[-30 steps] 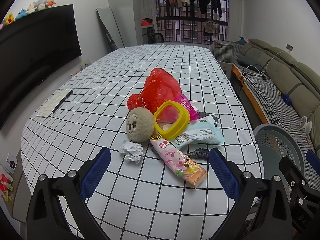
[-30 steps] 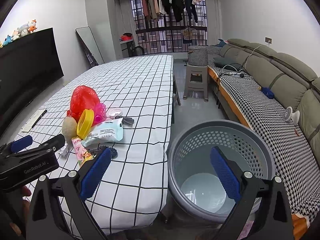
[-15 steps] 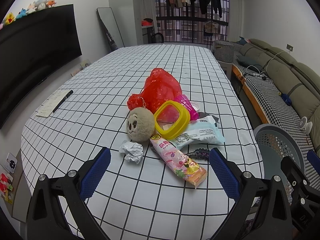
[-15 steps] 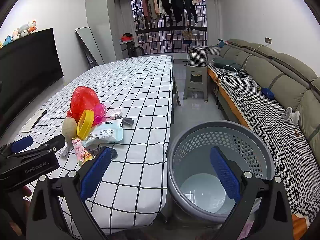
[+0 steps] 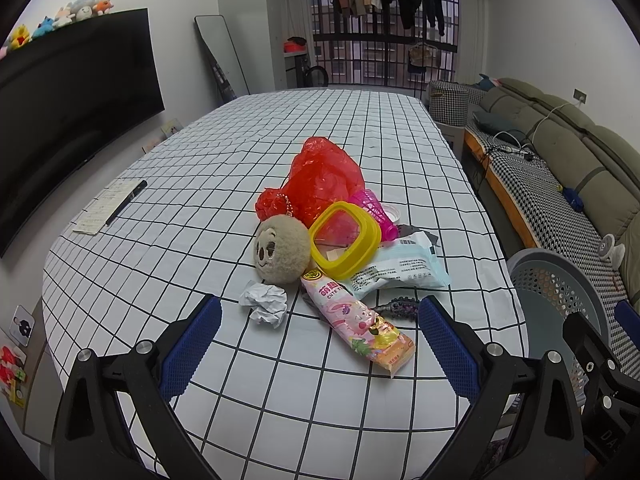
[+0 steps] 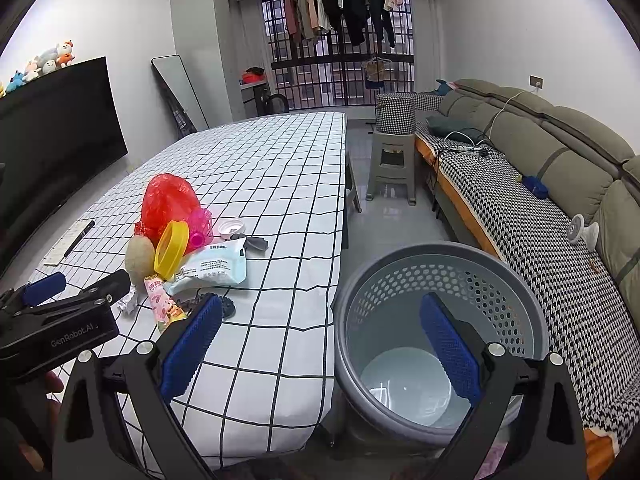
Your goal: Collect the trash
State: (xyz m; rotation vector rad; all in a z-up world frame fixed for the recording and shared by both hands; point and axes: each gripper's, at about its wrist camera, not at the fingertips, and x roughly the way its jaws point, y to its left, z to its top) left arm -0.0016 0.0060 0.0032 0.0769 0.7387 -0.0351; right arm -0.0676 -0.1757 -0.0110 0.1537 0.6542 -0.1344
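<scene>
My left gripper point(image 5: 320, 330) hangs released over the near end of the white, black-gridded tablecloth point(image 5: 200, 216), its blue ribbed pads point(image 5: 192, 346) spread wide with nothing between them. My right gripper point(image 6: 320, 346) is just as slack, jaws wide apart, poised above the round grey perforated plastic basket point(image 6: 516, 280) that stands on the floor just beside the table's edge; its smooth pale bottom shows bare between my pads.

I take the round tan plush toy point(image 5: 282, 250) with the stitched face as my landmark; the trash is heaped around it on the cloth. Touching its near side lies a crumpled ball of white paper point(image 5: 266, 300). Beside the paper, toward the basket, a long glossy pink snack wrapper point(image 5: 356, 324) stretches flat toward me. Leaning against the toy's basket side is a rounded-square yellow plastic ring point(image 5: 344, 238), tilted up on edge. Under the ring spreads a soft pale-blue wipes packet point(image 5: 400, 270), and just in front of that rests a dark knobbly piece point(image 5: 400, 306) that I cannot identify. Behind the toy bulges a crinkled red plastic bag point(image 5: 320, 184), with a pink latticed plastic shuttlecock-shaped piece point(image 5: 374, 214) beside it. Well apart from the toy, away from the basket, a black pen point(image 5: 126, 202) lies on a printed paper sheet point(image 5: 106, 208).
</scene>
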